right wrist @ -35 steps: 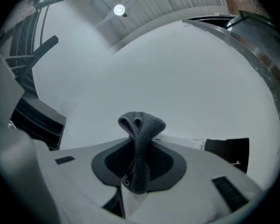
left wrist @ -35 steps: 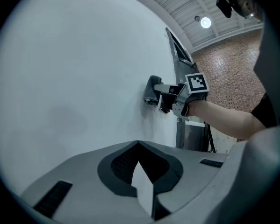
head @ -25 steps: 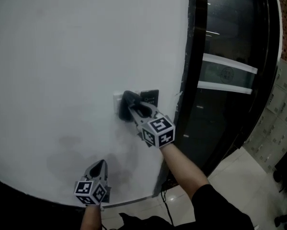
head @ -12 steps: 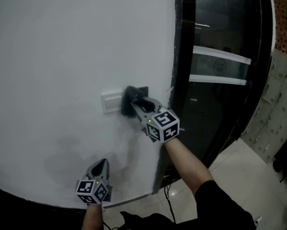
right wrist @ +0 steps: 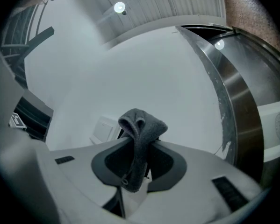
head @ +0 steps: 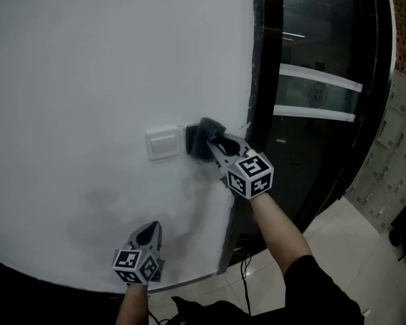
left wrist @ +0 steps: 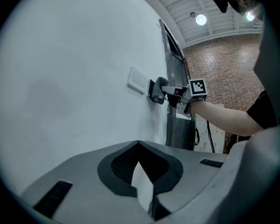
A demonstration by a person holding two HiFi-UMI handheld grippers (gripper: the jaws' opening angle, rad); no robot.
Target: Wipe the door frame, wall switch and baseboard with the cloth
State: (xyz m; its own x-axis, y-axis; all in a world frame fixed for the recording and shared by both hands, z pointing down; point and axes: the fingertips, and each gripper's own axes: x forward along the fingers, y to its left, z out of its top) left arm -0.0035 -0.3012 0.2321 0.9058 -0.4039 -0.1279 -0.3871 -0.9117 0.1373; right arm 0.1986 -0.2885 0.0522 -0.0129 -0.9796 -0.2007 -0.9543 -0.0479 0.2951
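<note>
Moved on rightward since a second ago, when covering the white wall switch [head: 163, 143] with the cloth [head: 204, 137]; now leaving that switch fully bare and pressing the cloth against the dark panel [head: 190, 139] just beside it, with only a left-hand sliver of that panel uncovered; nearer the door frame [head: 267, 80] than half a second ago, though apart from it.

Clenched in the right gripper [head: 215, 146], jaws closed on a grey fold; bunched and looped beyond the tips, with a tail hanging back down between the pads; seen from the right gripper view against the pale wall [head: 108, 66], with the switch just behind it and to the left; aimed up and left into the wall, marker cube [head: 250, 175] toward the head camera, forearm [head: 277, 225] reaching in from the lower right.

Much as before for the left gripper [head: 150, 230]; held low, tips pointing at the wall just above the dark band [head: 40, 276] at its foot; well apart from the cloth and below it; jaws drawn together on nothing; whether touching the wall, cannot tell.
</note>
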